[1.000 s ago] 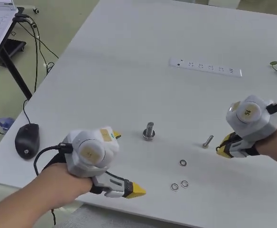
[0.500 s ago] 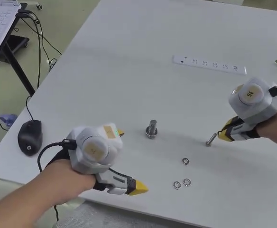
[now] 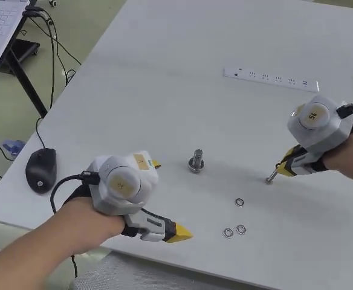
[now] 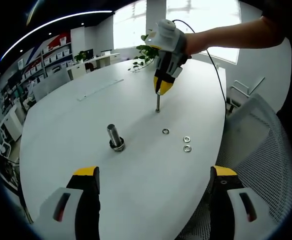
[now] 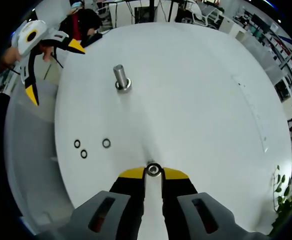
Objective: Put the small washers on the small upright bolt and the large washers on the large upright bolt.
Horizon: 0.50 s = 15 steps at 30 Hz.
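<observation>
Mouse (image 3: pixel 40 171) sits way off at the left edge of the white table (image 3: pixel 164 72). Left gripper (image 3: pixel 167 198) hovers over the near edge, jaws spread wide, nothing in them. Just past it the large bolt (image 3: pixel 196 161) stands upright mid-table. Right of that, three small washers (image 3: pixel 239 202) lie loose, two nearly touching. Then the small bolt (image 3: pixel 272 177), with the right gripper (image 3: pixel 280 170) pinching its top end.
</observation>
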Motion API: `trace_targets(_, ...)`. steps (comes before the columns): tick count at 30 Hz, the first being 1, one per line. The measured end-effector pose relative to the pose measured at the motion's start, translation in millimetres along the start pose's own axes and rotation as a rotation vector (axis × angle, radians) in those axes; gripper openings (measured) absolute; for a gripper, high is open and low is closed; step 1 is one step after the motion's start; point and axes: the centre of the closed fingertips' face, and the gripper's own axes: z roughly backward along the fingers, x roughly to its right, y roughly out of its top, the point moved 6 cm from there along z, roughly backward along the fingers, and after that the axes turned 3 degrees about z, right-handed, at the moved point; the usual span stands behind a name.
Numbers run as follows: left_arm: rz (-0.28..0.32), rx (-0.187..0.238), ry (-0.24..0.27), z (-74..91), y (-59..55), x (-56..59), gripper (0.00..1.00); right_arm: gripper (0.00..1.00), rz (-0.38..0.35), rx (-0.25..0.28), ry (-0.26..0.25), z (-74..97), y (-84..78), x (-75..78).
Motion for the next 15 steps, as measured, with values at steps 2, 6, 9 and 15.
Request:
trace_targets(2, -0.001, -0.002, -0.002, -0.4, 0.2, 0.3, 0.91, 0.12, 0.002, -0.006, 0.003, -1.1, -0.7, 0.1)
trace_targets(6, 0.002, -0.006, -0.011, -1.4, 0.2, 1.5, 0.9, 0.12, 0.003, -0.013, 0.007, -4.2, -2.3, 0.3)
trace_targets(9, -0.007, -0.009, -0.009, -1.5, -0.4, 1.1, 0.91, 0.12, 0.005, -0.014, 0.009, -5.9, -2.2, 0.4)
trace_targets(15, -0.01, -0.017, -0.011, -0.7, -2.1, 0.8, 0.91, 0.12, 0.012, -0.021, 0.013, -10.5, -2.5, 0.9)
